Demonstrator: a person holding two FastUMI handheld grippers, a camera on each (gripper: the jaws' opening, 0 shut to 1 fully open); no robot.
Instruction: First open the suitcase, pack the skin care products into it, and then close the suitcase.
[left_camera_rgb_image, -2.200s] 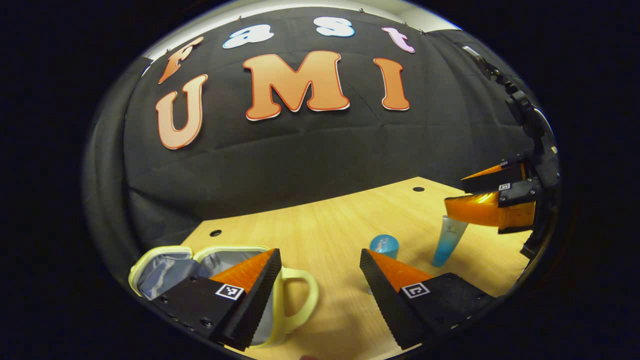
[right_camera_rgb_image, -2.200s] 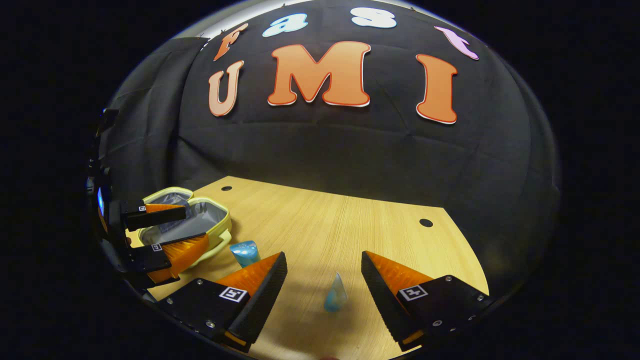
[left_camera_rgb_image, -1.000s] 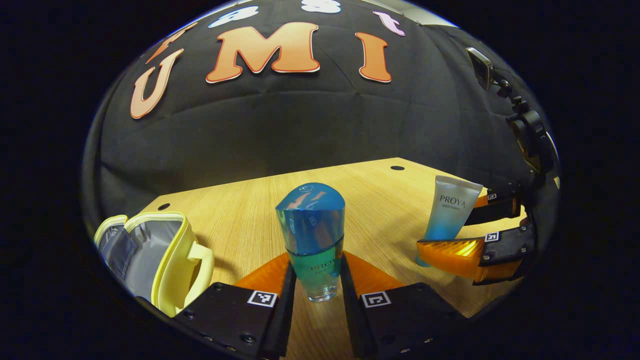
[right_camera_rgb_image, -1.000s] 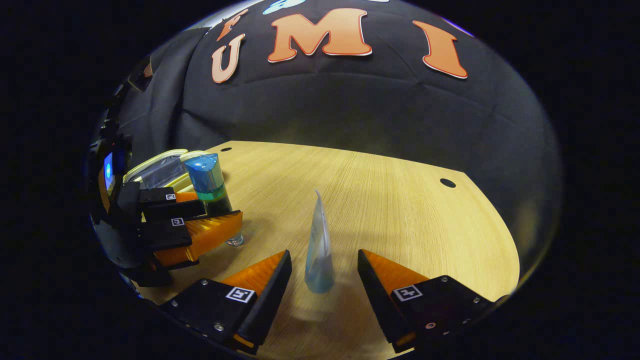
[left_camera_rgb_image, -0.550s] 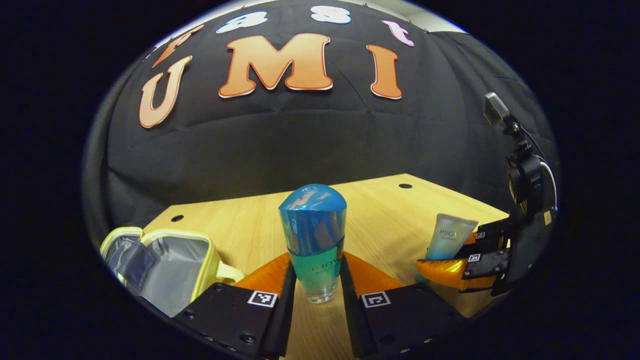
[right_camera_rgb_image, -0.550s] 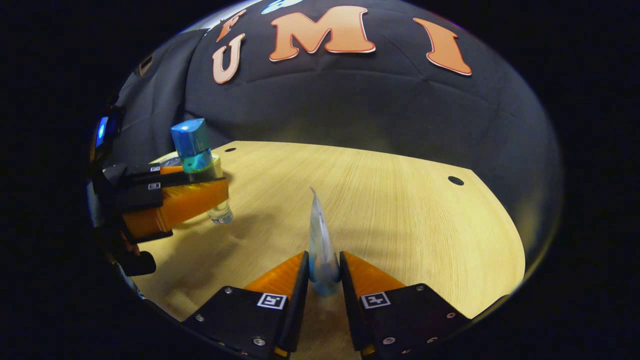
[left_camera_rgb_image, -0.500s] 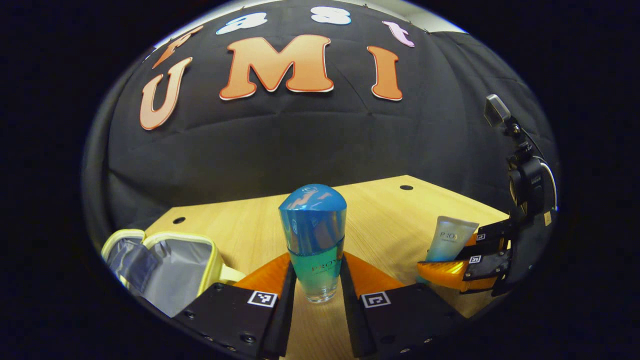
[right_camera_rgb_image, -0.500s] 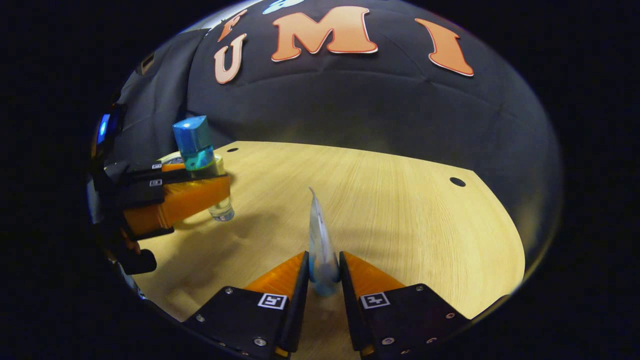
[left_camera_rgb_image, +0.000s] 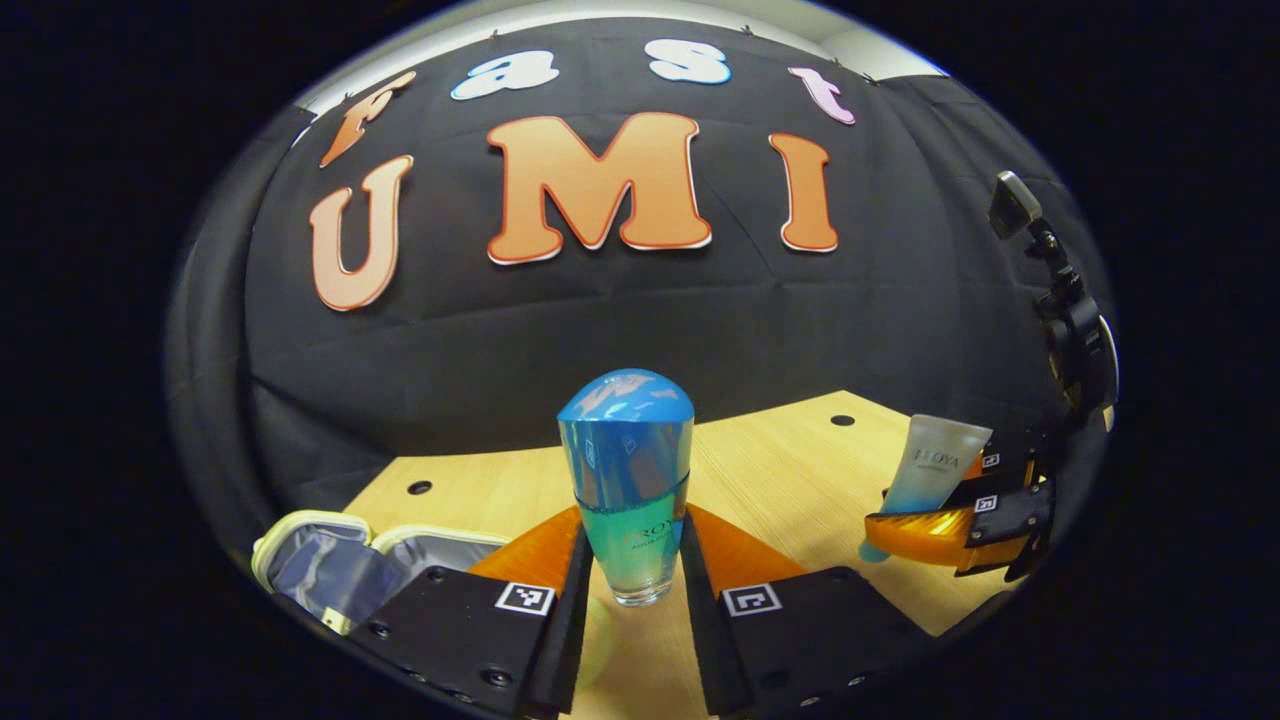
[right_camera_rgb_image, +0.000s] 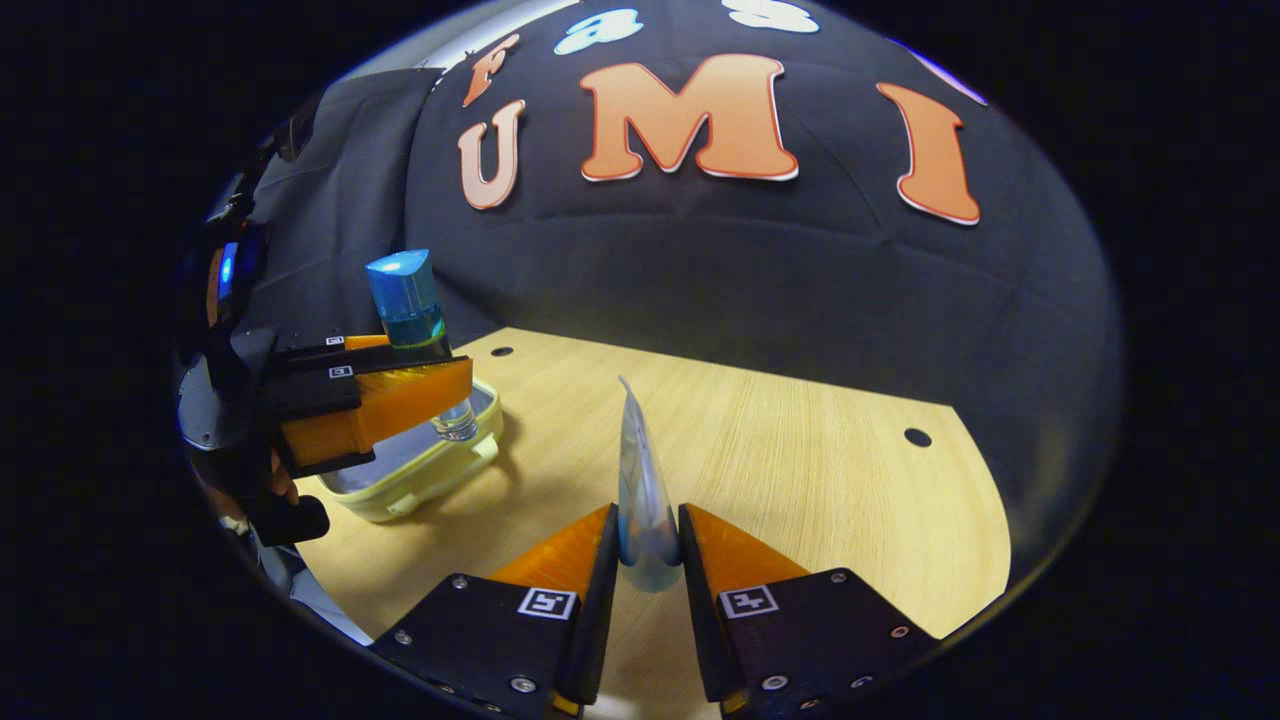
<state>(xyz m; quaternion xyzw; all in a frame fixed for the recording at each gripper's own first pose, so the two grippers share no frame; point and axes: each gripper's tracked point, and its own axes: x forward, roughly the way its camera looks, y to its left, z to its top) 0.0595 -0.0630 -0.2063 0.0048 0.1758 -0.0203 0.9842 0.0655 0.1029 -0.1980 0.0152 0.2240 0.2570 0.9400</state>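
In the left gripper view, a blue bottle (left_camera_rgb_image: 628, 485) with a rounded blue cap is being held upright by the left gripper (left_camera_rgb_image: 630, 575), and both fingers are being pressed against its lower glass part. The bottle is being kept above the wooden surface (left_camera_rgb_image: 770, 490). To the near left, partly behind the left finger, the small yellow suitcase (left_camera_rgb_image: 330, 560) is lying open, and its grey lining is being shown. At the far right, the right gripper (left_camera_rgb_image: 945, 520) is being seen with a pale blue tube (left_camera_rgb_image: 925, 480) gripped between its fingers.

In the right gripper view, the tube (right_camera_rgb_image: 640, 480) is being held by the right gripper (right_camera_rgb_image: 645, 545) with its crimped flat end pointing up and its cap end down between the two fingers. It cannot be told whether the cap is touching the surface (right_camera_rgb_image: 780, 450). On the left side, the left gripper (right_camera_rgb_image: 400, 385) is being held over the open suitcase (right_camera_rgb_image: 420, 470), and the bottle (right_camera_rgb_image: 415, 320) is being carried upright, its base just above the suitcase rim. A part of a hand (right_camera_rgb_image: 280, 475) is being seen under this gripper.
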